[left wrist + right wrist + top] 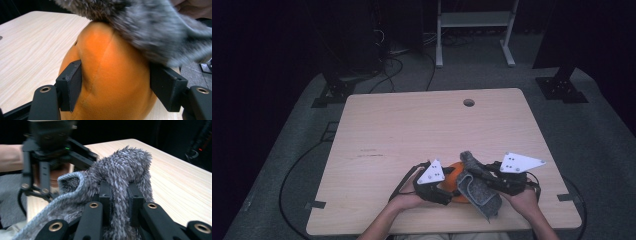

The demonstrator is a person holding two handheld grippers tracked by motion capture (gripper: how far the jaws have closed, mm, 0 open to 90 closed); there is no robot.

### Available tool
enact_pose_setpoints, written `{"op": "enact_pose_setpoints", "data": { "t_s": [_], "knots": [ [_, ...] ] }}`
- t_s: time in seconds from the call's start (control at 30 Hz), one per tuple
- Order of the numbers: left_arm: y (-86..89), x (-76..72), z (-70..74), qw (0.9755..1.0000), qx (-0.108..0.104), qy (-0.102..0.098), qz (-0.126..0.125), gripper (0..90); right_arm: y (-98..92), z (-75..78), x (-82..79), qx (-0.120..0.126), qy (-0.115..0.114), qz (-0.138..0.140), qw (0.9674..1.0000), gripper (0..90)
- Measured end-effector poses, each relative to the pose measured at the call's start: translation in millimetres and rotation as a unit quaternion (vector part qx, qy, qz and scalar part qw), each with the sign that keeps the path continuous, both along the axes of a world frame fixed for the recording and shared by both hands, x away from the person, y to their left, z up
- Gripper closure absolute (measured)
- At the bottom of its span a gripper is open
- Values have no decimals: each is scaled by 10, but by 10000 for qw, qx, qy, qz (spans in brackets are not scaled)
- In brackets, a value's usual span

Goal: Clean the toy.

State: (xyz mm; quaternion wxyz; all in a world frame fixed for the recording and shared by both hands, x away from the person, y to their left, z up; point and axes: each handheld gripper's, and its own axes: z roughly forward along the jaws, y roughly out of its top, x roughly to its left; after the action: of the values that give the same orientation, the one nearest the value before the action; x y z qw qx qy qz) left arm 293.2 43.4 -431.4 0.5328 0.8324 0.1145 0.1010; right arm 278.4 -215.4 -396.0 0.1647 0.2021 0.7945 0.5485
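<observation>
An orange rounded soft object (454, 179) (110, 72) rests near the table's front edge. My left gripper (443, 186) (115, 87) is shut on it, one jaw pressing each side. A grey fuzzy cloth (479, 187) (150, 27) (120, 170) drapes over the orange object's right side and hangs toward the front edge. My right gripper (484, 175) (119, 202) is shut on a bunched fold of that cloth. In the right gripper view the left gripper (47, 157) appears blurred beyond the cloth.
The light wooden table (412, 130) has a round cable hole (469, 102) near its far edge. Dark floor, cables and stand feet (562, 90) surround the table. A white frame (474, 30) stands behind it.
</observation>
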Motion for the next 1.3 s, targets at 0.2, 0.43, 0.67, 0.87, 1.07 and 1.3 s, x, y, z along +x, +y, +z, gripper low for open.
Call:
{"op": "enact_pose_setpoints", "data": {
  "t_s": [0.2,0.43,0.67,0.87,1.07,1.3],
  "knots": [
    [6,29,-12,9997,198,-51,-115,116,-185,-82,-57,39,256,-92,9996,770],
    [3,82,-96,9994,197,-26,-292,147,-221,-89,-87,-29,254,-83,9996,768],
    [-158,-58,-53,9984,424,-346,-166,239,88,68,-201,-246,-19,271,9993,769],
    [-108,-57,-64,9990,289,-245,-226,256,72,40,-50,-304,-44,139,9994,769],
    [-160,-7,-90,9995,155,-99,-249,178,-187,-21,-97,-210,40,-87,9997,769],
    [-307,-121,-63,9986,320,-429,-13,267,-76,48,-315,-548,-201,57,9983,770]
  ]
}}
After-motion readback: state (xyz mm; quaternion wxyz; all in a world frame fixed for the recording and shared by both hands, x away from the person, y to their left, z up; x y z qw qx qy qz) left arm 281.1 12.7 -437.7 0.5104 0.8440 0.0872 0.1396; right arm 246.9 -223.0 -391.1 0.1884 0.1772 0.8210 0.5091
